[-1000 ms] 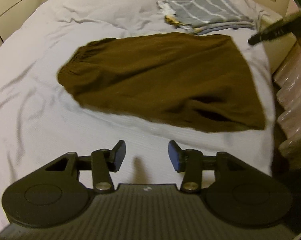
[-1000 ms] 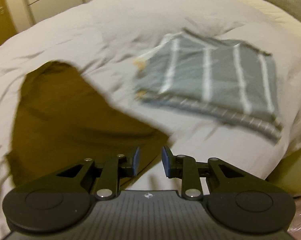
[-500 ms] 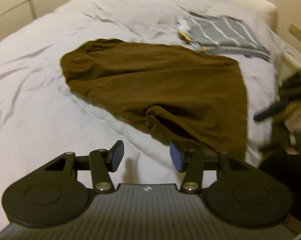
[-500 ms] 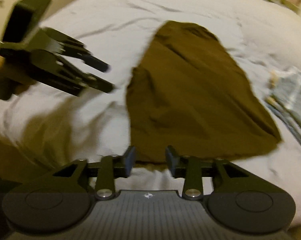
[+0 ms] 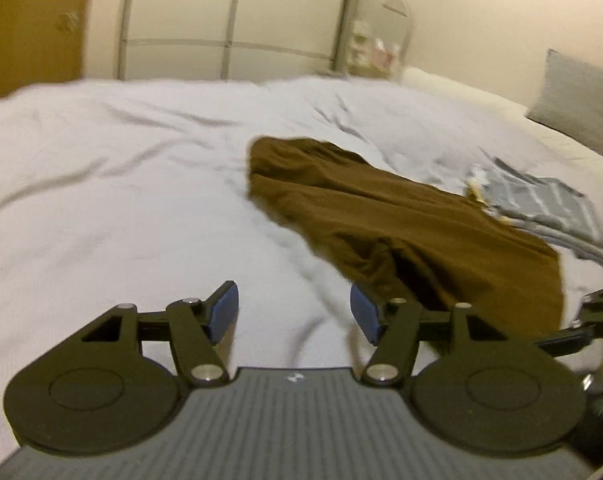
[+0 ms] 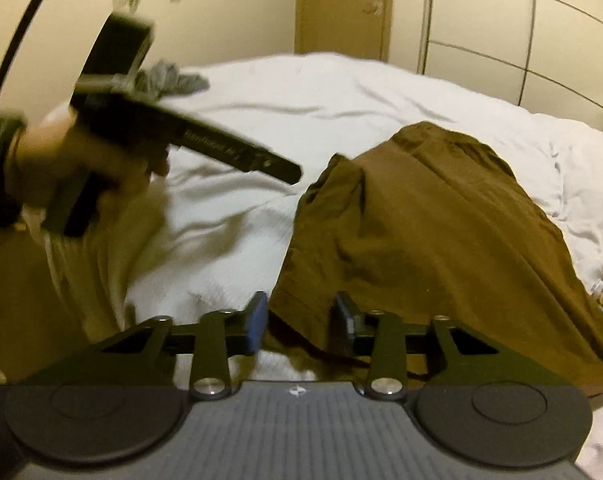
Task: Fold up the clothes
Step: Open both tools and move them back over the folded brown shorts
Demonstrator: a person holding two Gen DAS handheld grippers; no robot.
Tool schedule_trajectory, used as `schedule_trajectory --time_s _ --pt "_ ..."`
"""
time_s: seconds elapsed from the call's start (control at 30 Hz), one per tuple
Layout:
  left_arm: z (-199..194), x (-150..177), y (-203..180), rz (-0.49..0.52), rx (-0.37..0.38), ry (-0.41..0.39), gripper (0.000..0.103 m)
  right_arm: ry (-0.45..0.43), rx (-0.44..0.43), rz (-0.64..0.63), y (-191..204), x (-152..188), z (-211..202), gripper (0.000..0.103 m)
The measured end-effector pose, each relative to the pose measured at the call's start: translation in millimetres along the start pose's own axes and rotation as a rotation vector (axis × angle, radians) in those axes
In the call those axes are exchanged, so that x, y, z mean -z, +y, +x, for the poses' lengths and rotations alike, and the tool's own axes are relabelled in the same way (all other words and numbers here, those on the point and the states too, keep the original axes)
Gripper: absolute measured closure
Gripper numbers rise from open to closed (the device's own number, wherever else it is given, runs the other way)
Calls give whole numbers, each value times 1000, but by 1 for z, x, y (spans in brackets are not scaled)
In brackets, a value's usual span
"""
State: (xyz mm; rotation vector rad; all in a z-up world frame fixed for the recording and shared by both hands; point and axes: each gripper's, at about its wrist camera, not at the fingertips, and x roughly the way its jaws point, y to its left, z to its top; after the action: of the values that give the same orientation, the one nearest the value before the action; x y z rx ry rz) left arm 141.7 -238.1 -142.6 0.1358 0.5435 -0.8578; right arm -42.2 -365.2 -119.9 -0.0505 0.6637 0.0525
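A brown garment (image 5: 401, 224) lies spread on the white bed (image 5: 121, 200), its gathered waistband at the far end; it also shows in the right wrist view (image 6: 441, 240). My left gripper (image 5: 294, 312) is open and empty, just above the sheet at the garment's near left edge. It shows in the right wrist view (image 6: 293, 172) held up left of the garment. My right gripper (image 6: 301, 320) is open, its jaws on either side of the garment's near hem corner. Its fingers (image 5: 573, 336) show at the right edge of the left wrist view.
A folded grey striped garment (image 5: 541, 204) lies on the bed right of the brown one. A grey pillow (image 5: 577, 104) sits at the far right. A grey bundle of cloth (image 6: 173, 80) lies at the bed's far left. A wardrobe (image 5: 237, 20) and door stand behind.
Both grippers swung round to the garment's near edge. The right gripper came down onto the hem corner. The left moved to the garment's left side. Both stayed open.
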Motion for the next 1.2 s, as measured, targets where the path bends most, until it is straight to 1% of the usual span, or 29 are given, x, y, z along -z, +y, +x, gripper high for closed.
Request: schedule_trajectory --time_s 0.07,0.13,0.17,0.2,0.23,0.27,0.4,0.5,0.67,0.73,0.8,0.87,0.9,0.93,1.0,1.03,1.1,1.2 --pt "-6 7 -5 23 -66 -25 45 -32 32 -26 2 5 -3 78" --pt "-15 10 -17 40 -122 -27 44 -58 64 -41 4 8 -8 80" --pt "-21 10 -24 44 -142 -20 39 -65 80 -39 4 8 -12 85" --pt "-26 10 -31 48 -162 -14 37 -72 95 -36 5 9 -17 97" --pt "-31 8 -38 51 -162 -16 37 -79 111 -34 5 9 -21 100" --pt "-37 6 -45 54 -162 -18 36 -91 120 -23 4 9 -26 100" --pt "-41 -2 -72 122 -162 -26 35 -131 170 9 -6 6 -41 100" --pt "-38 -4 -87 171 -162 -18 35 -152 152 56 -14 5 -50 100" --pt "-14 -1 -93 184 -147 2 35 -170 132 80 -22 6 -56 100" --pt "4 -2 -95 184 -146 11 35 -173 123 96 -25 7 -57 100" --pt "20 -3 -94 182 -145 15 36 -170 112 97 -26 9 -57 100" --pt "29 -4 -87 156 -181 7 37 -159 106 80 -25 12 -56 100" --pt "31 -5 -80 133 -200 1 41 -153 102 66 -24 14 -55 99" --pt "26 -4 -71 107 -209 -5 44 -145 93 52 -23 15 -53 99" --pt "16 -2 -51 54 -226 -17 41 -127 72 26 -21 17 -48 99" --pt "11 1 -43 36 -208 -12 41 -118 61 13 -20 18 -45 99" --pt "2 6 -33 27 -203 -11 39 -92 29 -16 -15 21 -41 99" --pt "-9 12 -29 23 -199 -22 40 -48 -11 -56 -4 29 -36 95"
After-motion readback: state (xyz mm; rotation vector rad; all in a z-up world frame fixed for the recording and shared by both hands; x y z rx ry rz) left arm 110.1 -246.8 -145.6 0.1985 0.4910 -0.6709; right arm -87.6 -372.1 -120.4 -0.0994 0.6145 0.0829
